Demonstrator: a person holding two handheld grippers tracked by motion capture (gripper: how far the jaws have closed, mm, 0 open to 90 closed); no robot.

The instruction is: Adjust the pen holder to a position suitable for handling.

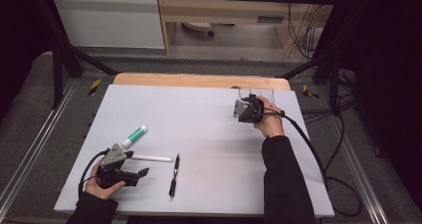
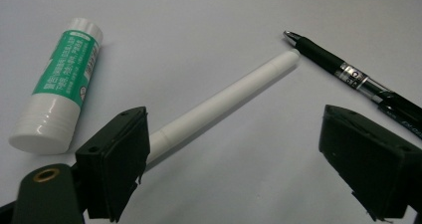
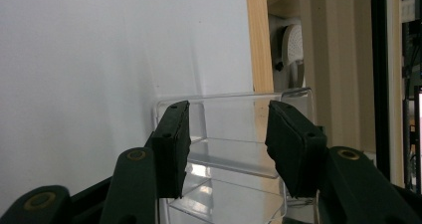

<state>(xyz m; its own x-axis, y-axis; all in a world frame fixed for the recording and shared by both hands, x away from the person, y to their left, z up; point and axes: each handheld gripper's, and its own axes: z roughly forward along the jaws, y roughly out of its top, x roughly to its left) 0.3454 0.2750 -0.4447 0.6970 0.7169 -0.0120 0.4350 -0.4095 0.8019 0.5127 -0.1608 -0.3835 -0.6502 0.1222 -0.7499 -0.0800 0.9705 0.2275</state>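
**Clear box between the right tool's jaws**

Tabletop (image 1: 199, 134) first: it is lying white and wide under everything, and every place below is being given from the clear plastic box (image 1: 256, 95), which is standing at its far right edge.

The right tool (image 1: 247, 109) is sitting right at that box, on its near side. In the right gripper view the box (image 3: 234, 149) is showing between the two black jaws, its long axis running across the gap from one jaw to the other. The jaws are standing about half open, one on each side of the box's walls; whether the pads are already pressing on the plastic I cannot tell. Judging from this, the coming move is turning on that straddle: the box is lying straight ahead of the right tool, and the right hand is by far the nearer one.

The left tool (image 1: 122, 171) is resting well away from the box, toward the near left corner, jaws wide apart and holding nothing. Just beyond it, three small things are lying: a green-and-white glue stick (image 2: 57, 89), farthest from the box; a white pen (image 2: 224, 99) running between the left tool's jaws, pointing roughly toward the box's side; and a black pen (image 2: 353, 77), the nearest of the three to the box, though still well apart from it.
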